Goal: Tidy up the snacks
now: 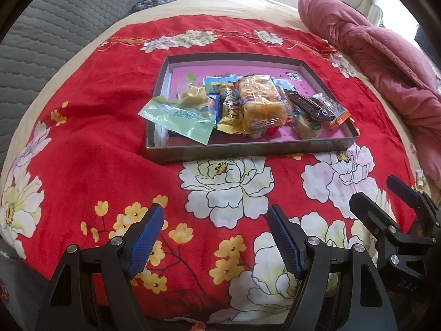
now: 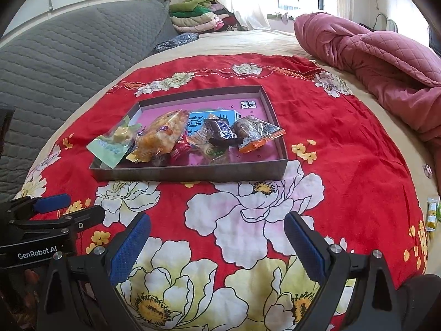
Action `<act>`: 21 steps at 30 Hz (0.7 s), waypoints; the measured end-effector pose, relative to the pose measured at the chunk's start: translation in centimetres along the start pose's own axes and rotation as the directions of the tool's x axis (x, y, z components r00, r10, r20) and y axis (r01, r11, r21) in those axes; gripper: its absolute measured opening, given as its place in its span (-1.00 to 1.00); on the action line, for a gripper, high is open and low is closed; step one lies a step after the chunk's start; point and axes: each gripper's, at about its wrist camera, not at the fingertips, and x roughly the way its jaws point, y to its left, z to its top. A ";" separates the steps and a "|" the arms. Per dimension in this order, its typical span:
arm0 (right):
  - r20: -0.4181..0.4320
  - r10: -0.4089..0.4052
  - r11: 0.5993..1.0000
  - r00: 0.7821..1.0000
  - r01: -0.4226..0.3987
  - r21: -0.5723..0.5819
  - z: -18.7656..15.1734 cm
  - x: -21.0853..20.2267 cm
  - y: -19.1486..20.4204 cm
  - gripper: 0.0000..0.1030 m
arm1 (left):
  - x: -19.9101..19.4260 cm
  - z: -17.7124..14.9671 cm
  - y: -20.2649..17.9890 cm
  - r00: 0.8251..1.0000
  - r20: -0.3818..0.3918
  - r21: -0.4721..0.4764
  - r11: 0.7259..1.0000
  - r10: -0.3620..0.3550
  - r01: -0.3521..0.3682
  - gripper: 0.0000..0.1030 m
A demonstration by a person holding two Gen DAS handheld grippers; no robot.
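Note:
A shallow grey box [image 1: 248,149] [image 2: 193,172] with a pink floor sits on the red flowered cloth. Several wrapped snacks are piled in it: a pale green packet [image 1: 179,117] [image 2: 109,147] hanging over the left rim, a large orange-yellow cake pack [image 1: 259,102] [image 2: 162,135], a dark chocolate bar [image 1: 308,104] [image 2: 223,132], an orange-edged packet [image 1: 333,113] [image 2: 256,135]. My left gripper [image 1: 215,215] [image 2: 71,209] is open over the cloth, well short of the box, with nothing between its blue pads. My right gripper [image 2: 217,226] [image 1: 380,190] is open beside it, also holding nothing.
A crumpled pink quilt [image 1: 386,47] [image 2: 386,63] lies at the right of the bed. A grey quilted cushion [image 2: 69,52] rises at the left. Folded clothes [image 2: 201,16] are stacked at the back. A small green-yellow packet [image 2: 432,213] lies at the cloth's right edge.

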 end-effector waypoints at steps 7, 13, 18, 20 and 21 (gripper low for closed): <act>0.005 0.001 1.000 1.000 -0.001 -0.007 0.0 -0.2 0.1 0.89 | 0.1 0.0 0.0 1.000 -0.004 0.000 1.000 0.003 -0.003 0.52; 0.004 0.000 1.000 1.000 0.000 -0.013 0.0 -0.2 0.3 0.89 | 0.2 0.1 0.0 1.000 -0.006 -0.003 1.000 0.006 -0.006 0.52; 0.001 -0.003 1.000 1.000 0.003 -0.013 -0.1 -0.1 0.3 0.89 | 0.2 0.2 0.1 1.000 -0.006 -0.006 1.000 0.011 -0.011 0.52; 0.000 -0.004 1.000 1.000 0.004 -0.010 -0.1 -0.1 0.2 0.89 | 0.2 0.2 0.2 1.000 -0.006 -0.009 1.000 0.013 -0.013 0.52; 0.000 -0.004 1.000 1.000 0.004 -0.010 -0.1 0.0 0.2 0.89 | 0.2 0.2 0.2 1.000 -0.005 -0.009 1.000 0.014 -0.014 0.52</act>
